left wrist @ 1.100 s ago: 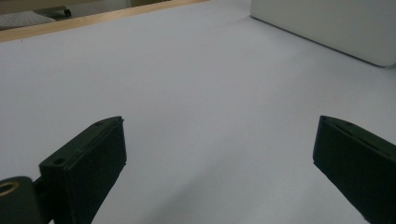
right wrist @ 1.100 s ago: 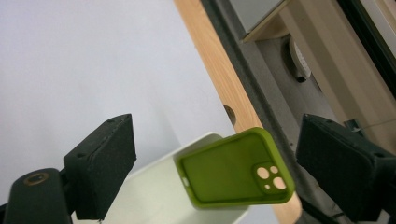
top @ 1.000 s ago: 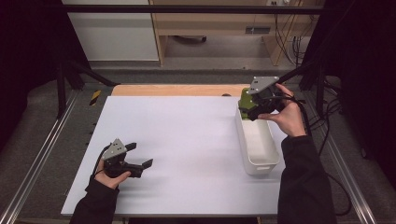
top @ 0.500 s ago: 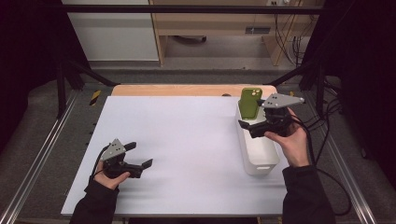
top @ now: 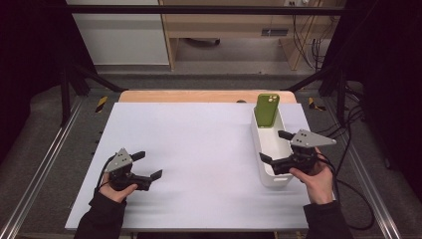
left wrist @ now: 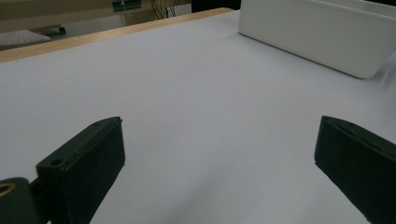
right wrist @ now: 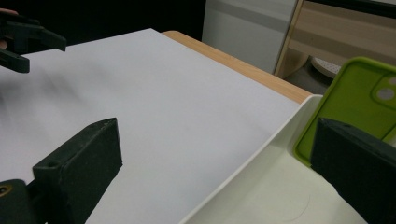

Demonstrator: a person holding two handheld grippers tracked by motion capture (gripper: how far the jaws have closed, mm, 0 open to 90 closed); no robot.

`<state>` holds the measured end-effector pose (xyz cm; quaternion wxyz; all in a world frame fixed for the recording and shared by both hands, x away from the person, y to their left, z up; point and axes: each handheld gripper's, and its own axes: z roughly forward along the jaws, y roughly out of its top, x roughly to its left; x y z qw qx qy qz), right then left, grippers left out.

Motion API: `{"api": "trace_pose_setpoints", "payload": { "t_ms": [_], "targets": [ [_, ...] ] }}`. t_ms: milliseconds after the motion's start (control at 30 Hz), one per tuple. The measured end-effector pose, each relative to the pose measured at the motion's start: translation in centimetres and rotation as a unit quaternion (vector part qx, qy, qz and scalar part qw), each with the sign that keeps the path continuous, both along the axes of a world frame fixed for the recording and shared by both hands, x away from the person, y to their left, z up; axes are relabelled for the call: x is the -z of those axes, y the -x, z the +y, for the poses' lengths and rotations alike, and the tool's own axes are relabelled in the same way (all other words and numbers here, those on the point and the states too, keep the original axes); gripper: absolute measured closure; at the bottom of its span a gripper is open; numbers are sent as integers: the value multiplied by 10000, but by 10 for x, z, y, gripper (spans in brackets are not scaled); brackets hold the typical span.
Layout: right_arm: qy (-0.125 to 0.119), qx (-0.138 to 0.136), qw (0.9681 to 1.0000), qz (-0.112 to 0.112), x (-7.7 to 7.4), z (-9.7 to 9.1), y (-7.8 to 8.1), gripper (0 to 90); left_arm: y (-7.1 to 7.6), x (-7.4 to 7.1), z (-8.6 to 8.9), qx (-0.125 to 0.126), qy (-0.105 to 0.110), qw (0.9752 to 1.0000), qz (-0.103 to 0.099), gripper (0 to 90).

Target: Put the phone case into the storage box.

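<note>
We see a bare white table [top: 199,144]; nothing blocks the white bin [top: 271,149] at its right. Green phone [top: 267,110] stands upright, leaning on the bin's far end, long axis vertical, camera up. Right gripper [top: 272,147] over the bin's near end has just been opening, nothing between; left gripper [top: 148,165] jaws apart, empty.

A green phone [top: 267,110] stands upright on its short edge at the far end of a long white tray [top: 265,159], leaning against the end wall with its camera corner uppermost. The tray lies lengthwise on the right side of the table, otherwise bare inside.
</note>
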<state>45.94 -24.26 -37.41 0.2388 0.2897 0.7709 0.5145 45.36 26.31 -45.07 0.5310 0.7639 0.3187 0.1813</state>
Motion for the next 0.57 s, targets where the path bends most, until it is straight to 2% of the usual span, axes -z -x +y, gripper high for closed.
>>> {"api": "trace_pose_setpoints", "payload": {
  "t_ms": [67, 167, 267, 333, 433, 567],
  "targets": [
    [-125, 20, 9999, 64, 6, -4, 4, 33, 1, -1, 0, 18, 14, 10000, -36, 16],
    [-292, -44, 9996, 23, 16, -13, 11, 35, 1, -2, 0, 28, 36, 10000, -62, 16],
    [-320, -6, 9995, -60, 22, -21, 18, 35, 1, -2, 1, 25, 42, 10000, -62, 16],
    [-497, 5, 9988, -26, 27, -27, 24, 29, 1, -2, 1, 31, 54, 10000, -75, 16],
    [-577, -70, 9983, -38, 36, -33, 28, 28, 2, -3, 1, 36, 78, 9999, -97, 16],
    [-652, 43, 9979, 19, 39, -38, 29, 29, 2, -4, 1, 33, 99, 9999, -115, 16]
  ]
}}
